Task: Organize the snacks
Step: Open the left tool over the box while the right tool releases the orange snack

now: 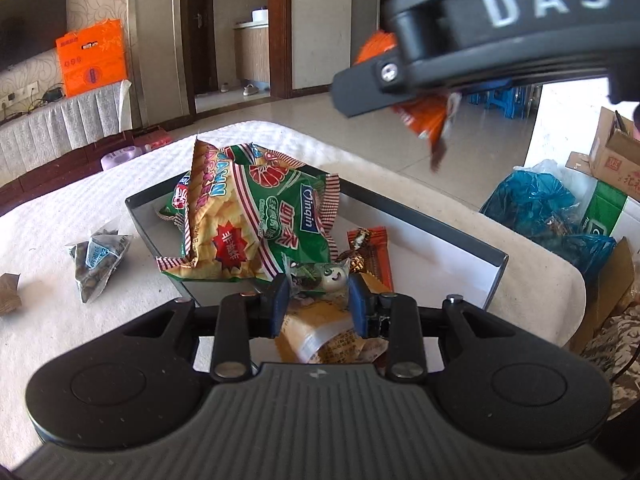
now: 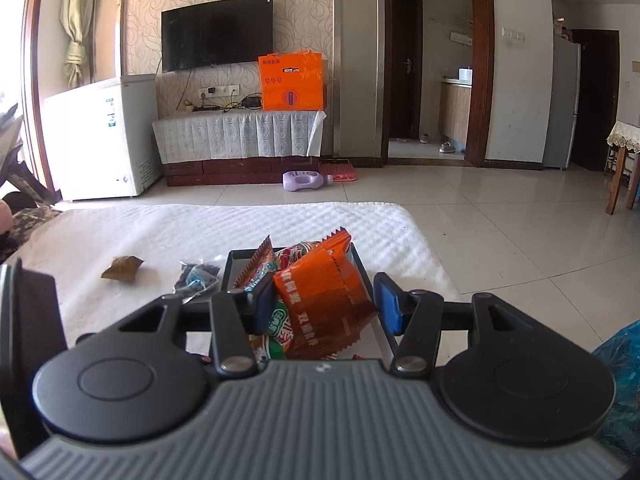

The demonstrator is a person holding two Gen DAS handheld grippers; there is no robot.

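Note:
A dark-walled box point(image 1: 496, 268) on the white-covered table holds a green shrimp-chip bag point(image 1: 276, 208), a yellow cracker bag point(image 1: 212, 220) and an orange bar point(image 1: 372, 252). My left gripper point(image 1: 318, 300) is at the box's near edge with its jaws apart; a small panda-print packet point(image 1: 320, 274) and a yellow pack point(image 1: 320, 332) lie between and below its fingers. My right gripper point(image 2: 326, 306) hangs above the box, seen at the top right of the left wrist view point(image 1: 440, 120). An orange snack packet point(image 2: 326, 300) lies between its jaws, against the left pad; the right pad stands clear.
A clear pack of dark seeds point(image 1: 98, 260) and a small brown packet point(image 2: 122, 267) lie on the table left of the box. A blue plastic bag point(image 1: 548, 208) and cardboard boxes point(image 1: 616, 152) stand beyond the table's right edge. A TV stand and freezer are farther off.

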